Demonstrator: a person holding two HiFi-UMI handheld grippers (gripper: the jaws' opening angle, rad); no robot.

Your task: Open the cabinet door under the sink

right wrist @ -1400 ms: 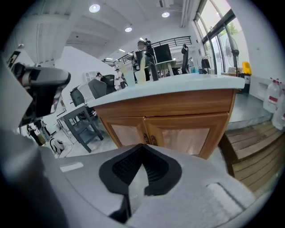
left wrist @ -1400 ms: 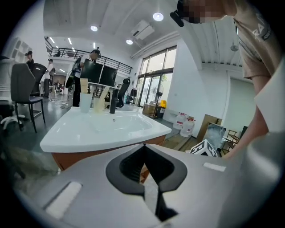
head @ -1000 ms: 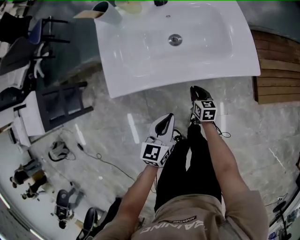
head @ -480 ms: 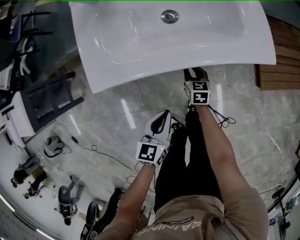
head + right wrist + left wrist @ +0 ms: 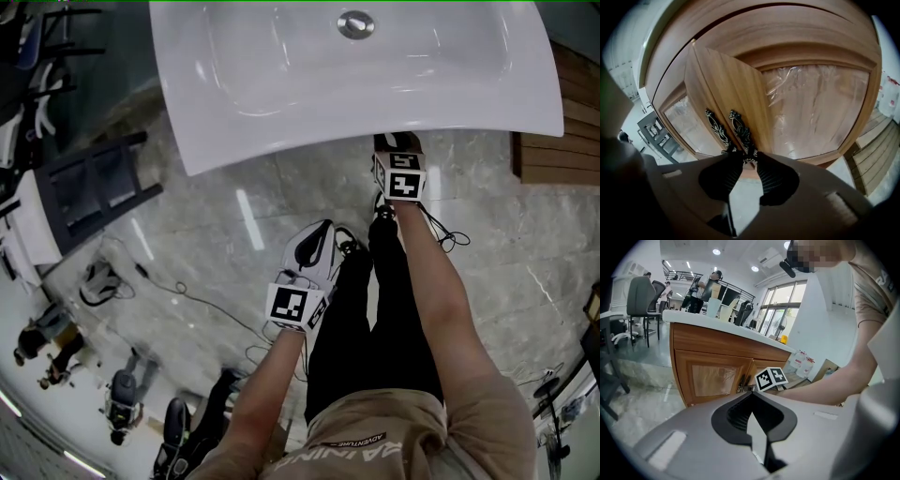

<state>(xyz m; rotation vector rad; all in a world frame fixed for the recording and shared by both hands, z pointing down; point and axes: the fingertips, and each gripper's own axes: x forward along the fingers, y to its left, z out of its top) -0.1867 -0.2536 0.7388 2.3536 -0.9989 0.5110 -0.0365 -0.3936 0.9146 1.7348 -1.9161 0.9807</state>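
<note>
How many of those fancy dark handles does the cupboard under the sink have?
2. In the right gripper view they stand side by side where the two doors meet: the left handle and the right handle. No others show.

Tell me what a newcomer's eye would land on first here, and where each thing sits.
The wide white sink fills the top of the head view. In the right gripper view, two wooden cabinet doors with ornate dark handles loom close, and the right claw, its jaws just now closing, straddles the right handle's lower end. The left claw hangs shut, farther back.
</note>
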